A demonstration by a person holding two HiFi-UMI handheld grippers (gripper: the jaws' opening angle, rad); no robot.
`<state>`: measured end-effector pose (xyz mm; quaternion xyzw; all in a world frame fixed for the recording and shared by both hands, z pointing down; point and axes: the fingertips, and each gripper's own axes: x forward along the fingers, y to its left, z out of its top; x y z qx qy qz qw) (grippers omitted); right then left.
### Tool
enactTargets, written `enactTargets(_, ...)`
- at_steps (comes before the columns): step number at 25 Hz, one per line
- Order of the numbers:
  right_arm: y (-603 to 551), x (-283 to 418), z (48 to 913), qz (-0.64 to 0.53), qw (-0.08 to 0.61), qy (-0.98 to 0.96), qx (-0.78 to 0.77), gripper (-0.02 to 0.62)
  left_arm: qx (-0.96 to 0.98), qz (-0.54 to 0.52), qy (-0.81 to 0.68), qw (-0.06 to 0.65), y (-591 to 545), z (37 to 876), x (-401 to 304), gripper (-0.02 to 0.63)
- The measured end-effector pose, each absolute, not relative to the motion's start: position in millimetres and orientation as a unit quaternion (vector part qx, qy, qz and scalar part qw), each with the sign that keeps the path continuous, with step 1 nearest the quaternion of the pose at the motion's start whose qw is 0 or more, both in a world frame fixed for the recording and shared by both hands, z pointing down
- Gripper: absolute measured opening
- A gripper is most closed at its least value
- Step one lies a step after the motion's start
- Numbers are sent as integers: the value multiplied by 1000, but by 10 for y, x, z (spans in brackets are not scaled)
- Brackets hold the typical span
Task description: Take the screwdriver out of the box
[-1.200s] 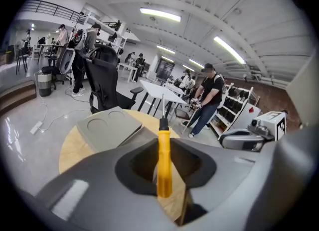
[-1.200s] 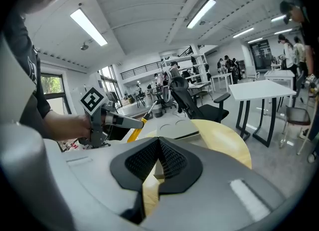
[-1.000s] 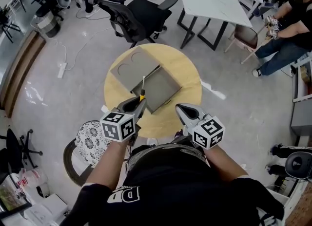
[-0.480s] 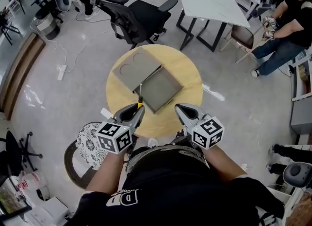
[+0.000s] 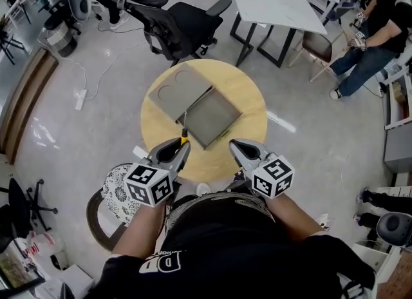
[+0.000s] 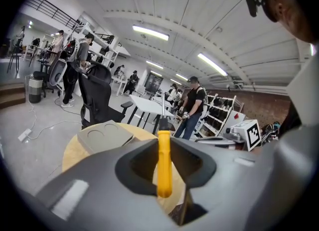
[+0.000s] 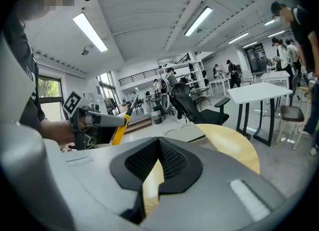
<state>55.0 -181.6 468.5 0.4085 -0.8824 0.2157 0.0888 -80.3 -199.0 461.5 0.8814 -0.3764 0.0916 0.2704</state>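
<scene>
Left gripper (image 6: pixel 163 143): clamped on screwdriver (image 6: pixel 164 175), seen in its view.
Right gripper (image 7: pixel 159 145): jaws together, empty.
Box (image 5: pixel 209 114): shown open in head view.

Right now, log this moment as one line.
left gripper: shut on screwdriver | screwdriver: upright, out of box | right gripper: jaws together, empty | box: open on table
</scene>
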Motion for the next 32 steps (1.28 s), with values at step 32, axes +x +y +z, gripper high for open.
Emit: enactTargets(32, -1834, 587, 4711, 211, 101, -877, 420, 0, 885, 85, -372, 266, -1912, 4519, -752, 138)
